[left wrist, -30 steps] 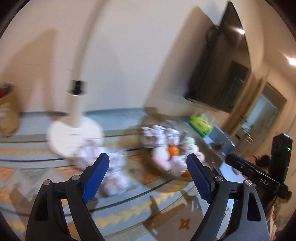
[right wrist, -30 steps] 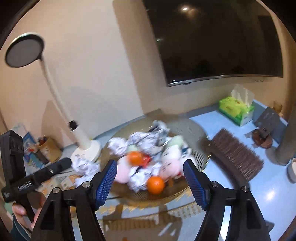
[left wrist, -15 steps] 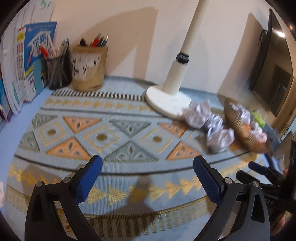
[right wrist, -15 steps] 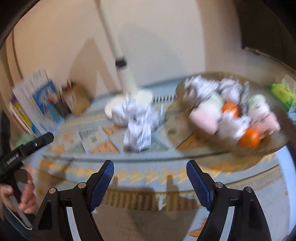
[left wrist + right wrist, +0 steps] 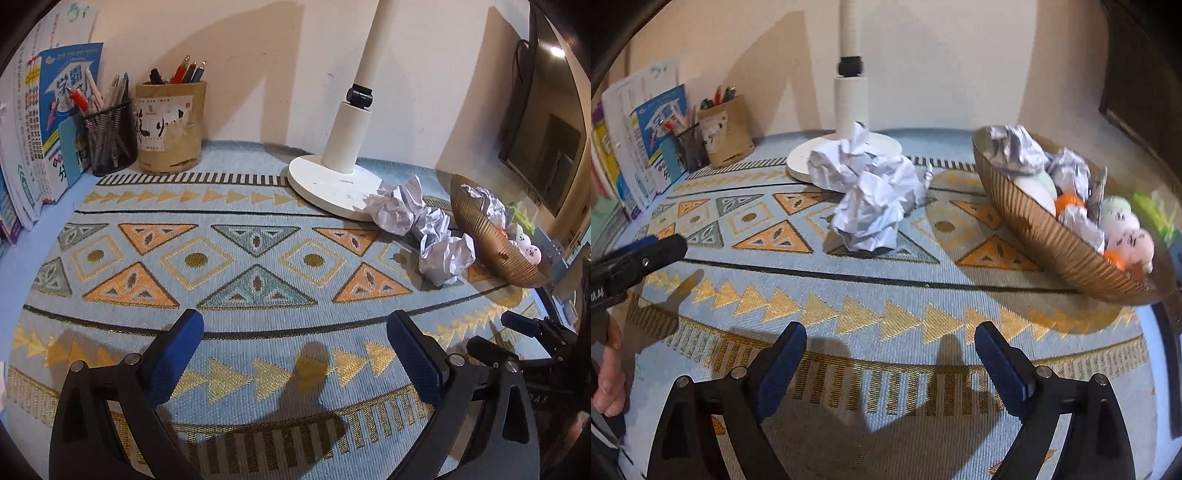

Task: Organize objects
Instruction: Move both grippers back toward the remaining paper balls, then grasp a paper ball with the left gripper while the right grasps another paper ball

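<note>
Woven mat point(image 5: 258, 258) in blue and gold now fills both wrist views, where a second earlier each camera looked toward the wall and the television. Both grippers have dropped and tilted toward the tabletop. Left gripper point(image 5: 295, 354) stands wide apart with nothing between its pads, over bare mat. Right gripper point(image 5: 890, 363) is widening at this moment, likewise empty. Crumpled paper balls point(image 5: 871, 192) lie loose on the mat, touching the lamp base point(image 5: 801, 162) and just beside the ribbed brown bowl point(image 5: 1045, 236), which holds more paper, plush toys and orange balls. Judgement: no item is yet grasped; the descent reads as an approach, with the loose paper the likely first pick, nearer the right gripper.
</note>
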Demonstrator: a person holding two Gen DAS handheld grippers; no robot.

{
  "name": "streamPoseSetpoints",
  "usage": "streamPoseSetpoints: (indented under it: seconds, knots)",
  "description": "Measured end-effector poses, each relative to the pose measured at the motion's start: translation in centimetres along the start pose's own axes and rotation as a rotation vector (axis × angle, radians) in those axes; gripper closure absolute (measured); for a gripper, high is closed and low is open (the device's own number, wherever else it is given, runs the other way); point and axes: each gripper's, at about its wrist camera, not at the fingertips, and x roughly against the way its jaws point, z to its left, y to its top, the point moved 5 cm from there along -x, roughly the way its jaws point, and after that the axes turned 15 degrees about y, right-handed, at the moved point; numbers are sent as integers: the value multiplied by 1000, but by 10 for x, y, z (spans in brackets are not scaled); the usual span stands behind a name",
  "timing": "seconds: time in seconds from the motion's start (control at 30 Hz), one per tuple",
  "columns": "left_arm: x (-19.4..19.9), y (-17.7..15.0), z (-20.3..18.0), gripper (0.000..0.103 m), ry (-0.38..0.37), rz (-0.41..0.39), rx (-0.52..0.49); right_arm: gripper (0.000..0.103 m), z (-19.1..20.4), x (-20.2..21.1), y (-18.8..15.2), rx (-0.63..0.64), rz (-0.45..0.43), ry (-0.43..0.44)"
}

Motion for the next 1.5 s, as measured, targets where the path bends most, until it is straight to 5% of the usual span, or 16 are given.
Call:
streamPoseSetpoints:
  seconds: [0.5, 0.63, 0.8, 0.93, 1.0, 1.17, 1.23, 1.3, 1.33, 1.5]
  knots:
    - [-4, -3, -2, 3, 17, 25, -7, 11, -13, -4, -3, -95, 31, 41]
    - [5, 20, -18, 4, -61, 31, -46, 11, -19, -1, -2, -131, 14, 54]
    - [-3, 75, -62, 4, -154, -45, -136, 11, -12, -7, 20, -170, 77, 217]
    - [-39, 87, -103, 7, -201, -39, -240, 11, -1, -11, 53, -106, 18, 208]
    - [-55, 88, -115, 19, -208, -24, -299, 11, -1, -20, 62, -89, -10, 190]
    - [-73, 88, -132, 25, -276, -3, -400, 41, -5, -37, 69, -63, -19, 196]
    - [-79, 87, -139, 34, -300, 12, -416, 42, -7, -39, 69, -39, -26, 200]
    - [-87, 84, -143, 53, -303, 29, -416, 46, -13, -43, 68, -54, -37, 199]
    - [-87, 84, -142, 53, -303, 21, -401, 58, -16, -48, 67, -70, -21, 220]
    - [-59, 82, -133, 56, -320, -23, -356, 61, -6, -44, 65, -12, -35, 224]
